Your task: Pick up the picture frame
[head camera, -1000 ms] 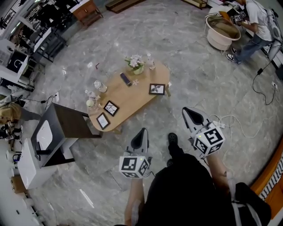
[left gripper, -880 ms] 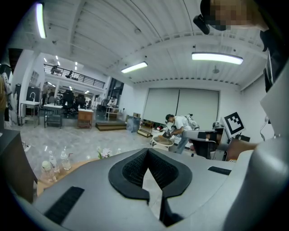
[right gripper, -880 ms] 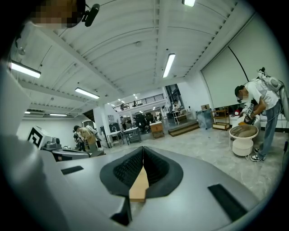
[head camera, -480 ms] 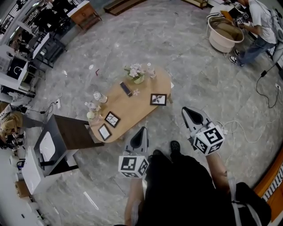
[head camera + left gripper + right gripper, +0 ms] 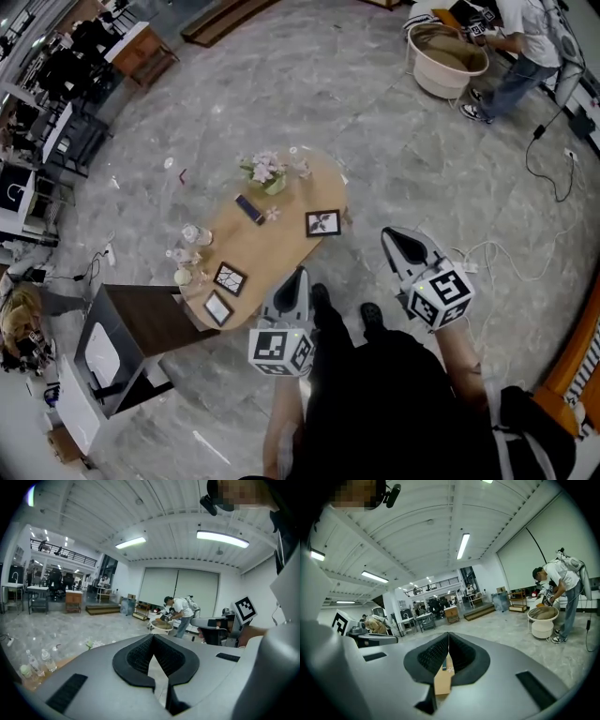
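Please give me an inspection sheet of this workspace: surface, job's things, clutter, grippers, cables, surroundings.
Surface: oval wooden table on a grey stone floor.
Job's things: far picture frame by the table's right edge; middle picture frame and near picture frame at its near-left end.
Clutter: flower vase, dark flat device, clear bottles.
Grippers: left gripper and right gripper both shut, nothing between the fingers, touching no frame.
Cables: white cable and black cable on the floor at right.
Surroundings: dark side table; a person at a round tub.
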The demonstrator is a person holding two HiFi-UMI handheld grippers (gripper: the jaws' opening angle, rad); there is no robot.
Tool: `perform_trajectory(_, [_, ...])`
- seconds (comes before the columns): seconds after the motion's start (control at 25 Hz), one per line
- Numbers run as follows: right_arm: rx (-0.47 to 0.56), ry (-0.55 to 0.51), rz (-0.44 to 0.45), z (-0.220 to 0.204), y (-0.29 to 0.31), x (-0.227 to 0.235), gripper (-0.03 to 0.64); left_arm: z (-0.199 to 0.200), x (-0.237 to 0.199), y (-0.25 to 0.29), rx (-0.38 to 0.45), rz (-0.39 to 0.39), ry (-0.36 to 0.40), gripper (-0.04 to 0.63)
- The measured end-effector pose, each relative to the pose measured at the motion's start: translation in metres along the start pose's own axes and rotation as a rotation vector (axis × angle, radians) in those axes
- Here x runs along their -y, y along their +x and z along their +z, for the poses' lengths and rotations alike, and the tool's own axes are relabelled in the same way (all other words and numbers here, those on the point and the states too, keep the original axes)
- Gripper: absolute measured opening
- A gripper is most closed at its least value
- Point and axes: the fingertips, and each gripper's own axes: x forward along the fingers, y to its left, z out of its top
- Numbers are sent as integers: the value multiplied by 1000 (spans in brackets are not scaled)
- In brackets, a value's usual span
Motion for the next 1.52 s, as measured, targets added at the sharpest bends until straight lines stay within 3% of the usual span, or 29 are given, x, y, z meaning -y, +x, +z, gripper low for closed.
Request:
perform_trajectory(0.56, [-38,28,-119,-10,78,-20,14,20,-90,70,-43,-224,67,12])
perform_trajectory(1.0, [-55,122,-219,-53,122,-36,14,-6,-141,114,-103,-397,55,12])
perform_trajectory(1.16, [-69,144,-283,-71,132,-31,14,-13,-153,126,-127,-431,75,12])
perform_trajectory(1.52, [-157,203,-283,-146,168,0,14,-64,-167,173,-199,-447,76,12])
